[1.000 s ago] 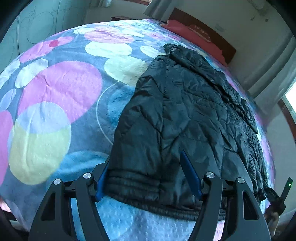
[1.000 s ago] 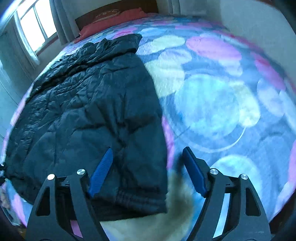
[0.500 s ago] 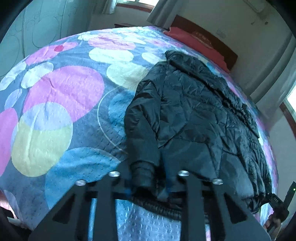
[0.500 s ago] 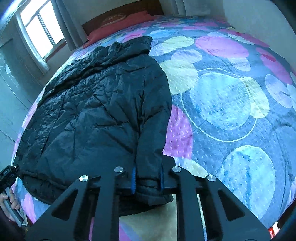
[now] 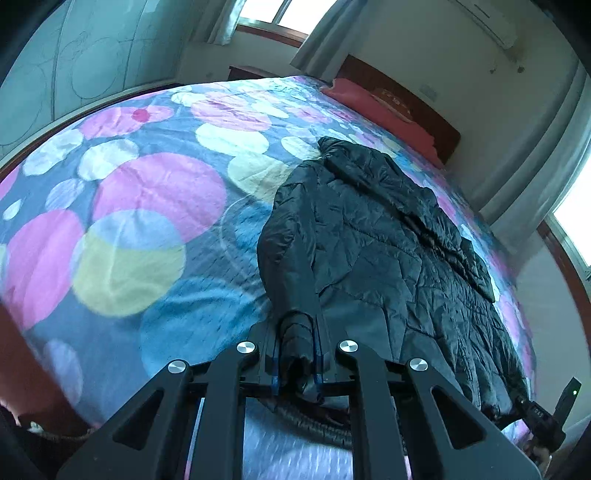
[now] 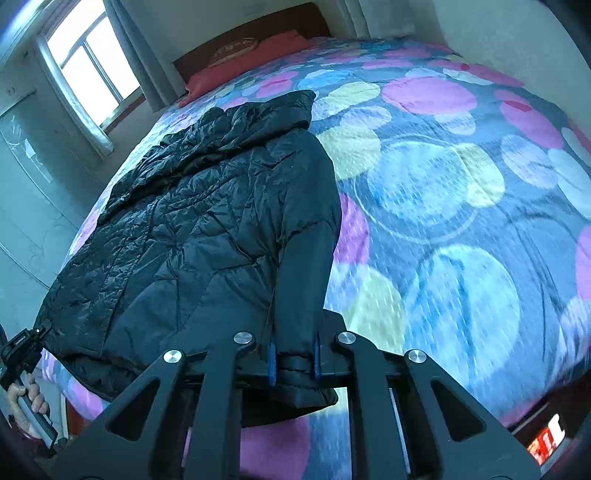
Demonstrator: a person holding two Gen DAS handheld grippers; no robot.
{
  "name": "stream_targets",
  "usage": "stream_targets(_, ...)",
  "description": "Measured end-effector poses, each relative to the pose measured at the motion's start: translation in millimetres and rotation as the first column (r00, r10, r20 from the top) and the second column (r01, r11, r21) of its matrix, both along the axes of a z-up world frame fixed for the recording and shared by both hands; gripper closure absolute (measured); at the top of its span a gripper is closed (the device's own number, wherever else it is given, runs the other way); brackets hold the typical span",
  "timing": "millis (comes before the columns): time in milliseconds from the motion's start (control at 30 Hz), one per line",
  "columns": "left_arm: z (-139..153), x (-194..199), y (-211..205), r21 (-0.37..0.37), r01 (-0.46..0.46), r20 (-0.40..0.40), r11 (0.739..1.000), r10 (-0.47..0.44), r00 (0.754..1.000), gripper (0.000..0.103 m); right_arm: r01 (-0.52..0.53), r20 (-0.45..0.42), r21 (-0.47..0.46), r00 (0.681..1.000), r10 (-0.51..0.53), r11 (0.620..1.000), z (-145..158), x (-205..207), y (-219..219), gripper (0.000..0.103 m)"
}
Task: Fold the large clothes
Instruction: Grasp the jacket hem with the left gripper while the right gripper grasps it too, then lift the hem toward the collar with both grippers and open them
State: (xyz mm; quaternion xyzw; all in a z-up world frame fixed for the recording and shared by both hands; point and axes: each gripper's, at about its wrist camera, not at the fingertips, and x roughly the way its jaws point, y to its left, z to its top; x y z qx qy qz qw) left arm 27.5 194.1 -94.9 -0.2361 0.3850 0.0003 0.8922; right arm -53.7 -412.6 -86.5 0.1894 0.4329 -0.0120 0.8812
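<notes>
A black quilted puffer jacket (image 5: 388,251) lies spread on a bed, collar toward the headboard; it also shows in the right wrist view (image 6: 192,229). My left gripper (image 5: 297,363) is shut on the jacket's hem at its left corner, lifting a ridge of fabric. My right gripper (image 6: 293,360) is shut on the hem at the jacket's right corner, also raising the fabric. Part of the hem hangs below both grippers.
The bed's blanket (image 5: 140,221) has large pink, blue and yellow circles. A red pillow (image 5: 373,107) and dark headboard (image 6: 258,33) are at the far end. Windows with curtains (image 6: 88,70) flank the bed. The other hand-held gripper (image 6: 22,350) shows at the left edge.
Both grippers were open around the hem a second ago; they closed on it and have since lifted and pulled back, raising the jacket's lower corners.
</notes>
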Motion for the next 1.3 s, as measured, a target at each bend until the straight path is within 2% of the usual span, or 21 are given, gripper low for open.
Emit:
stream_targets(167, 8.4, -14.9, 4.5, -0.021, -0.012, 0.008, 1.0, 0.013, 1.0, 0.09, 0.016, 0.021, 0.053, 1.0, -0.017, 0.998, 8.2, -13.1, -8.2, 0.091)
stream_targets(333, 35.8, -8.2, 11.9, -0.086, -0.017, 0.085, 0.996, 0.025, 0.996, 0.091, -0.002, 0.093, 0.116, 0.996, -0.009, 0.993, 32.6, -4.4, -14.3, 0.091)
stream_targets(567, 71.2, 34.1, 4.8, -0.036, 0.009, 0.166, 0.999, -0.002, 0.986, 0.092, -0.058, 0.187, 0.148, 0.982, 0.03, 0.987, 63.0, 25.3, -7.3, 0.092)
stream_targets(733, 90.2, 81.4, -4.9, -0.008, 0.017, 0.209, 1.0, -0.015, 0.978, 0.092, -0.077, 0.246, 0.125, 0.968, 0.044, 0.989, 83.7, 71.4, -4.5, 0.092)
stream_targets(833, 95.4, 116.9, -13.2, 0.015, 0.026, 0.216, 1.0, -0.029, 0.976, 0.092, -0.074, 0.263, 0.145, 0.964, 0.033, 0.987, 91.3, 106.0, -7.1, 0.092)
stream_targets(1067, 85.2, 215.3, -19.2, 0.023, 0.025, 0.164, 0.999, -0.029, 0.986, 0.092, -0.031, 0.239, 0.196, 0.971, -0.017, 0.98, 86.7, 200.1, -20.4, 0.092)
stream_targets(1200, 60.6, 263.3, -17.4, 0.027, 0.007, 0.106, 1.0, -0.01, 0.994, 0.092, 0.009, 0.175, 0.205, 0.983, -0.046, 0.979, 64.0, 248.7, -26.7, 0.091)
stream_targets(1267, 41.4, 286.9, -17.1, 0.038, -0.002, 0.066, 0.999, -0.001, 0.998, 0.092, 0.036, 0.117, 0.195, 0.991, -0.06, 0.98, 41.4, 278.2, -29.4, 0.091)
stream_targets(1300, 34.1, 294.8, -16.9, 0.042, -0.003, 0.052, 0.999, 0.0, 0.999, 0.092, 0.036, 0.117, 0.195, 0.991, -0.06, 0.98, 41.4, 278.2, -29.4, 0.091)
